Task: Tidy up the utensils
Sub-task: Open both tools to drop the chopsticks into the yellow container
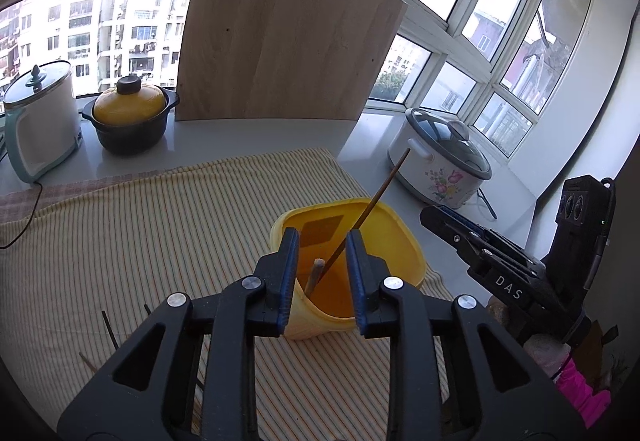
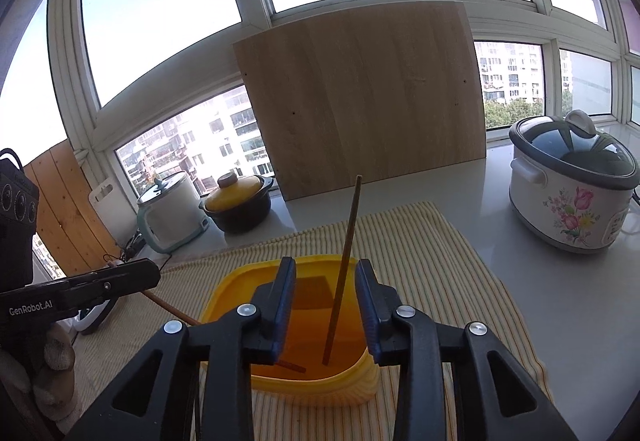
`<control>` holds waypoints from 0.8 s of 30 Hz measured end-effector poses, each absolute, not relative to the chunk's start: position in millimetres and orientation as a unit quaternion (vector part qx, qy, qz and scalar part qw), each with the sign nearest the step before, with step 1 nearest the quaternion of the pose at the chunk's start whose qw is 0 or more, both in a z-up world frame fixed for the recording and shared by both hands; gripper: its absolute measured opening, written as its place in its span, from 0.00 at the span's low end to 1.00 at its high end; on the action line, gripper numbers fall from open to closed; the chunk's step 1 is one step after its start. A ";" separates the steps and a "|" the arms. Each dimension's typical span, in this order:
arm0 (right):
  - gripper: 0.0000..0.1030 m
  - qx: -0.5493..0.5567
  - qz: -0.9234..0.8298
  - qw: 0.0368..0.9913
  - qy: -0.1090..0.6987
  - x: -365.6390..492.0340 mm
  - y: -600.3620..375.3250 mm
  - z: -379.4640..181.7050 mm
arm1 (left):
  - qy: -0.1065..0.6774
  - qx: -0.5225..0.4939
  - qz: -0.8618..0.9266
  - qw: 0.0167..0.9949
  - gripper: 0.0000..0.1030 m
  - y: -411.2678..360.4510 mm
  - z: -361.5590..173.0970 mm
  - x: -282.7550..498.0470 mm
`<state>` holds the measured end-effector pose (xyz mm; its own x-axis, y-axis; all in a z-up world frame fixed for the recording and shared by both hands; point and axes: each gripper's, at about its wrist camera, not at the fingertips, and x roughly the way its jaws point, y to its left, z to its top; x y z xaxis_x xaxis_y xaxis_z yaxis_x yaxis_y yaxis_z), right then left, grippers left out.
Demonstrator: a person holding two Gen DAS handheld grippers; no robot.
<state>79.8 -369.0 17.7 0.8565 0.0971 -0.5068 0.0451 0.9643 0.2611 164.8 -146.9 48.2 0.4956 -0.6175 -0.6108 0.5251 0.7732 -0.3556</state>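
A yellow plastic container (image 1: pixel 384 237) stands on a striped cloth (image 1: pixel 140 233). Two brown chopsticks stand inside it: a long one (image 1: pixel 380 197) leans up to the right, a second (image 1: pixel 314 275) shows its blunt end. My left gripper (image 1: pixel 322 281) is open and empty, its fingers straddling the container's near corner. In the right wrist view the container (image 2: pixel 224 289) sits just ahead of my right gripper (image 2: pixel 326 305), open and empty, with one chopstick (image 2: pixel 346 257) upright between the fingers and another (image 2: pixel 168 307) leaning over the left rim. The left gripper (image 2: pixel 132 273) shows at the left.
A wooden board (image 1: pixel 288 37) leans against the window. A white kettle (image 1: pixel 40 125) and a black pot with a yellow lid (image 1: pixel 130 117) stand at the back left. A flowered rice cooker (image 1: pixel 440 157) stands at the right. More chopsticks (image 1: pixel 110 329) lie on the cloth near left.
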 end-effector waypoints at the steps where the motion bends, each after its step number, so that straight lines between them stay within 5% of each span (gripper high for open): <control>1: 0.37 0.134 0.013 0.955 0.265 77.7 -368.7 18.6 | 0.376 -0.062 -0.331 0.863 0.22 -144.8 49.2 163.3; 8: 0.50 0.129 0.021 0.959 0.252 64.7 -360.5 26.9 | 0.362 -0.067 -0.326 0.871 0.22 -124.4 55.4 153.1; 18: 0.83 0.097 0.053 0.967 0.229 44.8 -331.2 36.9 | 0.350 -0.074 -0.278 0.892 0.22 -62.5 45.8 145.0; 21: 0.84 0.079 0.068 0.966 0.238 42.6 -317.6 33.9 | 0.357 -0.077 -0.249 0.897 0.36 -37.4 35.1 145.5; 24: 0.85 0.070 0.086 0.963 0.245 40.0 -305.2 30.3 | 0.373 -0.079 -0.221 0.898 0.37 -12.9 20.0 144.4</control>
